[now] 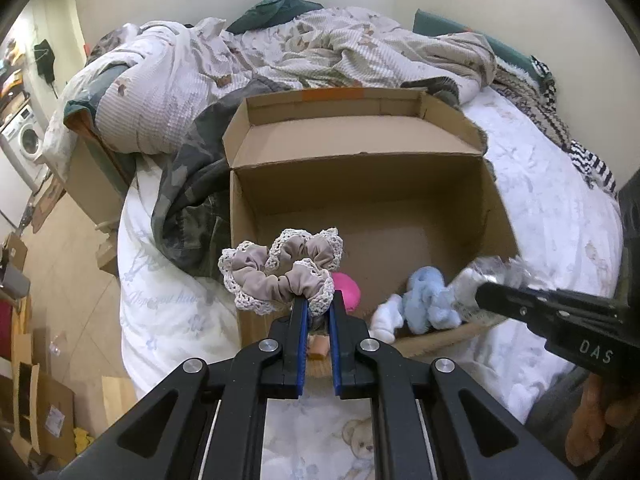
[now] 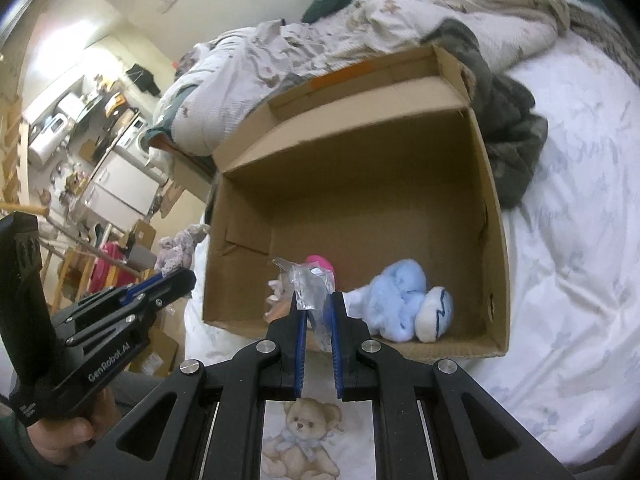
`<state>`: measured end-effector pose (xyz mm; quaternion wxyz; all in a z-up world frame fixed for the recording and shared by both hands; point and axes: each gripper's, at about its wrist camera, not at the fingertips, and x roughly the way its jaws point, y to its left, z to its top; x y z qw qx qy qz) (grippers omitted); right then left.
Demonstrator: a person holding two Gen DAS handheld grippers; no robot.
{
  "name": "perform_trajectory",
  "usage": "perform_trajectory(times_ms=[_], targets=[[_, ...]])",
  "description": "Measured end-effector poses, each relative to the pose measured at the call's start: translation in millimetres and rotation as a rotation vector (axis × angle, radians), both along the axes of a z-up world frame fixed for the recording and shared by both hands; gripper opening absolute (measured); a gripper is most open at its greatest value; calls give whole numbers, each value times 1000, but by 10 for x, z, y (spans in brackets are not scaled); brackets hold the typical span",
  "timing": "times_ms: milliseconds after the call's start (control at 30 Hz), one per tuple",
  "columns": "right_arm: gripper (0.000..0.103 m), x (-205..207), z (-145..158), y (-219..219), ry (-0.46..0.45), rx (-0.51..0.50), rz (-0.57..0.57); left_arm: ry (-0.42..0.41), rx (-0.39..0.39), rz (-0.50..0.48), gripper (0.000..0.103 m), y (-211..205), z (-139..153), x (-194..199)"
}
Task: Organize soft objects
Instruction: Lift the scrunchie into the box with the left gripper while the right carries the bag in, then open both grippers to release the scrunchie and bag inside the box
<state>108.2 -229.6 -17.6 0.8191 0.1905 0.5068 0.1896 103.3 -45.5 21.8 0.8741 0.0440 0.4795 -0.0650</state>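
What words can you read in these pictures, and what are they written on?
"DAS": white letters on the black body of the right gripper, cut off at the frame edge.
"GenRobot.AI": white letters on the black body of the left gripper.
"Hope you hav...": faint blue script on the white printed bedsheet, only partly readable.
Small white print lower on the left gripper's handle: too blurred to read.

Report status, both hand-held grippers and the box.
Left hand-held gripper shut on scrunchie. Right hand-held gripper shut on clear plastic bag. Cardboard box open, nothing blocking.
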Motion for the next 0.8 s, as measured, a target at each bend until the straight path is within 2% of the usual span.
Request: perform_trajectory(times_ms=[267, 433, 800], targets=[[13, 124, -181, -9, 41, 19, -20, 37, -50, 27, 9, 107, -296, 127], [13, 190, -230, 31, 52, 26, -18, 38, -73, 65, 9, 172, -362, 183], [13, 262, -372, 73, 99, 16, -12, 99, -87, 67, 9, 116, -509, 257]])
